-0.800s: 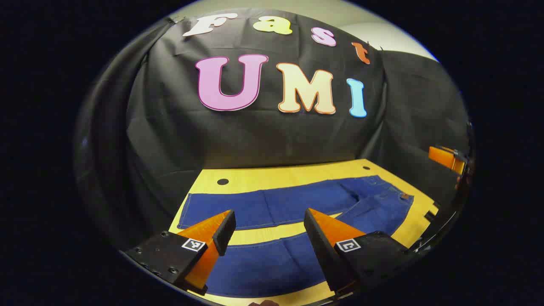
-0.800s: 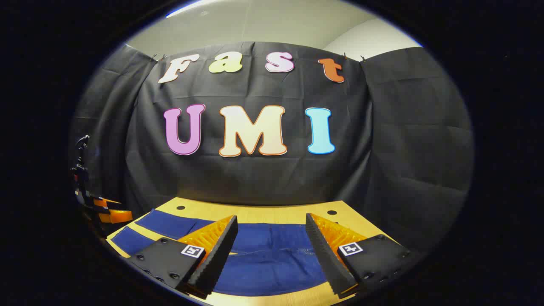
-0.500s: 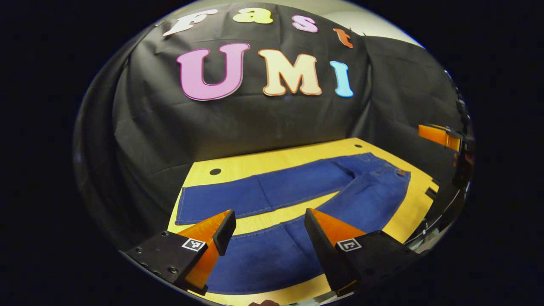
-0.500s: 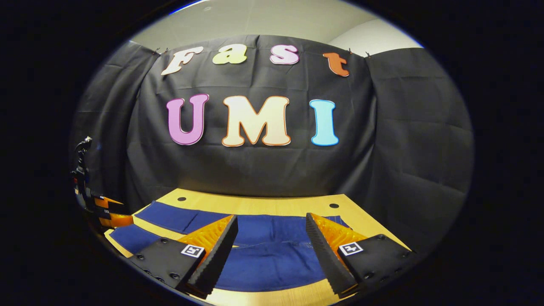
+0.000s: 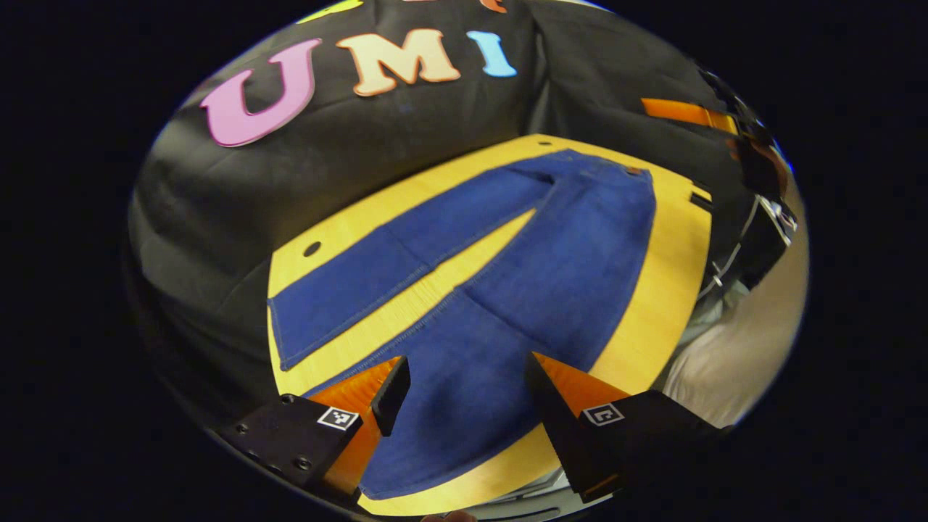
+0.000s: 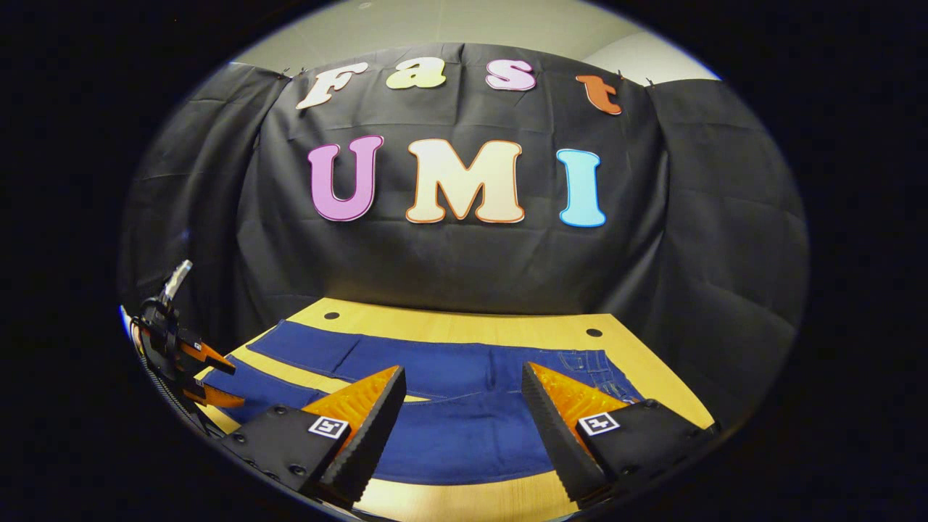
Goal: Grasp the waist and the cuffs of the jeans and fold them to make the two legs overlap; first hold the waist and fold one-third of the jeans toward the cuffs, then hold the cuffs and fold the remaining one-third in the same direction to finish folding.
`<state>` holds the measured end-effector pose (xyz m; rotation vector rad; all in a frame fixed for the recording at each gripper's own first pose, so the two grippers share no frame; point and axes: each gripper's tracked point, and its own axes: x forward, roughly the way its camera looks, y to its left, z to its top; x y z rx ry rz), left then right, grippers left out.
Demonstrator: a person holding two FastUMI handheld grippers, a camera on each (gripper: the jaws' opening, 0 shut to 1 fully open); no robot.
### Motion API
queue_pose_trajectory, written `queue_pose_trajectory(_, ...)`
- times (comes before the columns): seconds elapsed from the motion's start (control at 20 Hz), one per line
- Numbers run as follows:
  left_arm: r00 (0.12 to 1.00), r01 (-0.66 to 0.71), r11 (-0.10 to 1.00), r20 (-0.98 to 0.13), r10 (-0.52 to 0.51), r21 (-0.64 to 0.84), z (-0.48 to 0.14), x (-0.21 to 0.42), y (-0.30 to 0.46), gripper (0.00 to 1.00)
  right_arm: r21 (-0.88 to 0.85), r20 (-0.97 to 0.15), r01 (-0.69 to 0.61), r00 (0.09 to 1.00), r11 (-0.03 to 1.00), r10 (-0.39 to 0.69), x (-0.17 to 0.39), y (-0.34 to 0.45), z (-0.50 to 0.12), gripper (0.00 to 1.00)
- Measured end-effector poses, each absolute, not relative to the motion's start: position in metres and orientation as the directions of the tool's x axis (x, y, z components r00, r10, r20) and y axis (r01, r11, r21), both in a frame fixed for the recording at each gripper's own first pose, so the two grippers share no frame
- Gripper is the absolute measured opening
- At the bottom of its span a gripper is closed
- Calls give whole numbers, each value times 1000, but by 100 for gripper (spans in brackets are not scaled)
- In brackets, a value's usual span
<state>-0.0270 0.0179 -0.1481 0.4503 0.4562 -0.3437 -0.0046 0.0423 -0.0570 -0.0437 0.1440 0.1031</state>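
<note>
The jeans [image 5: 507, 268] are spread flat on the wooden table [image 5: 674, 254], legs apart. The left gripper [image 5: 464, 391] is held open above the near cuff, the right gripper [image 6: 464, 402] open near the waist, so both ends can be grasped

Blue jeans [image 5: 551, 268] lie flat, 2 legs apart, on the wooden table [image 5: 663, 290].

a recording booth: black cloth wall [image 6: 464, 268] draped behind a bare wooden table [image 6: 464, 328].
</note>
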Motion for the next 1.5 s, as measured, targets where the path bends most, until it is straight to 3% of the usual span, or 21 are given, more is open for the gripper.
queue_pose_trajectory(0.25,671,600,720,-709,-215,350,-196,-58,44,96,-38,-170,-115,980,993,107,-4,44,-66,99)
queue_pose_trajectory(0.55,528,696,632,-840,-126,342,-222,-72,91,96,-37,-193,-101,977,994,92,-5,37,-75,99)
queue_pose_trajectory(0.75,476,734,582,-876,-75,349,-237,-72,107,96,-29,-214,-82,974,996,74,-5,32,-83,99)
queue_pose_trajectory(1.1,388,763,587,-918,-79,272,-251,-74,107,94,-29,-238,-67,970,997,58,-1,29,-87,99)
queue_pose_trajectory(1.5,361,776,572,-931,-56,266,-252,-71,107,97,3,-251,-85,964,996,83,10,36,-89,99)
